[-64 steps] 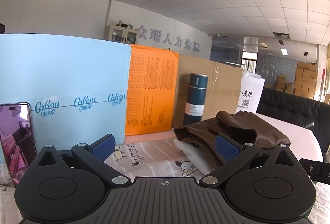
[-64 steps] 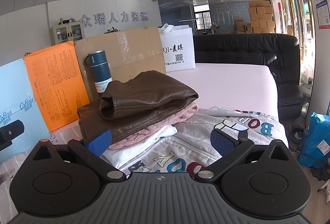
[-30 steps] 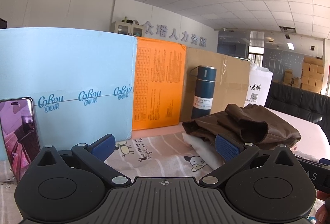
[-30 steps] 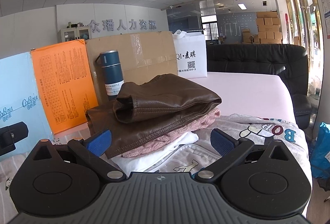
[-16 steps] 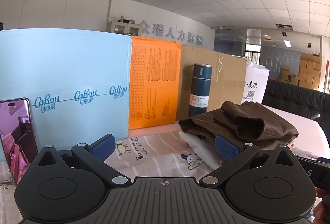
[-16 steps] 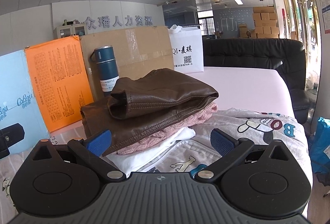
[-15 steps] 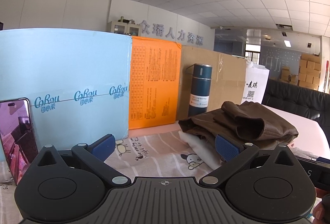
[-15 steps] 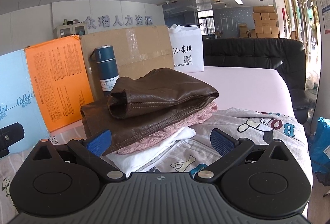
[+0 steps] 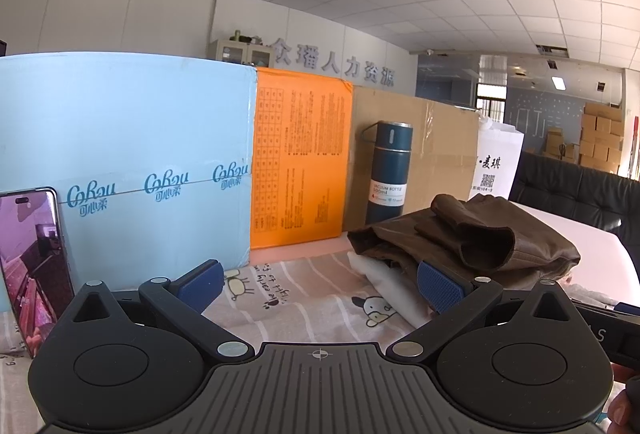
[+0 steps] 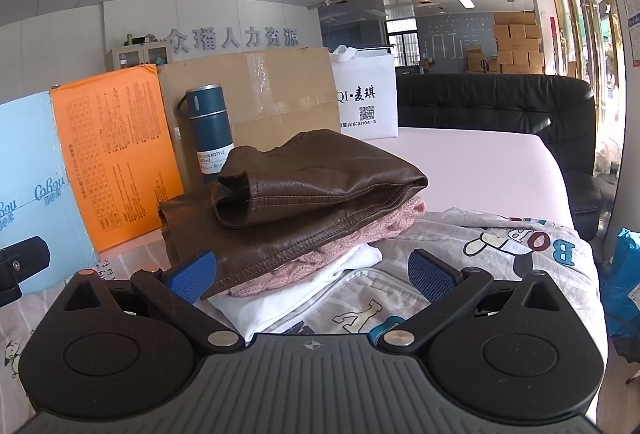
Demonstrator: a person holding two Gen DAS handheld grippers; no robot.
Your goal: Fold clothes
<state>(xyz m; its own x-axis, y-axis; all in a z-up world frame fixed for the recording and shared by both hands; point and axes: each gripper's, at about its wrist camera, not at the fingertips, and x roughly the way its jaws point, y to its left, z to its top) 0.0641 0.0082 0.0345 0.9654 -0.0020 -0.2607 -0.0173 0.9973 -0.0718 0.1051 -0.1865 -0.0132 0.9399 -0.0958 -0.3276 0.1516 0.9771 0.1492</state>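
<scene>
Here, left gripper [image 9: 318, 284] and right gripper [image 10: 312, 274] both spread apart, gripping nothing, facing folded brown jacket [image 10: 304, 186] atop clothes stack.

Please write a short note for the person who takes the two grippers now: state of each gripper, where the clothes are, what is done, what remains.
Left gripper: open, holds nothing, above the striped sheet.
Right gripper: open, holds nothing, in front of the pile.
Clothes: brown leather jacket folded on top, pink knit under it, white garment at the bottom.
A printed garment lies spread out beside the pile, to its right.
Done: three pieces appear folded and stacked.
Left: probably fold the printed garment and add it to the pile.
</scene>
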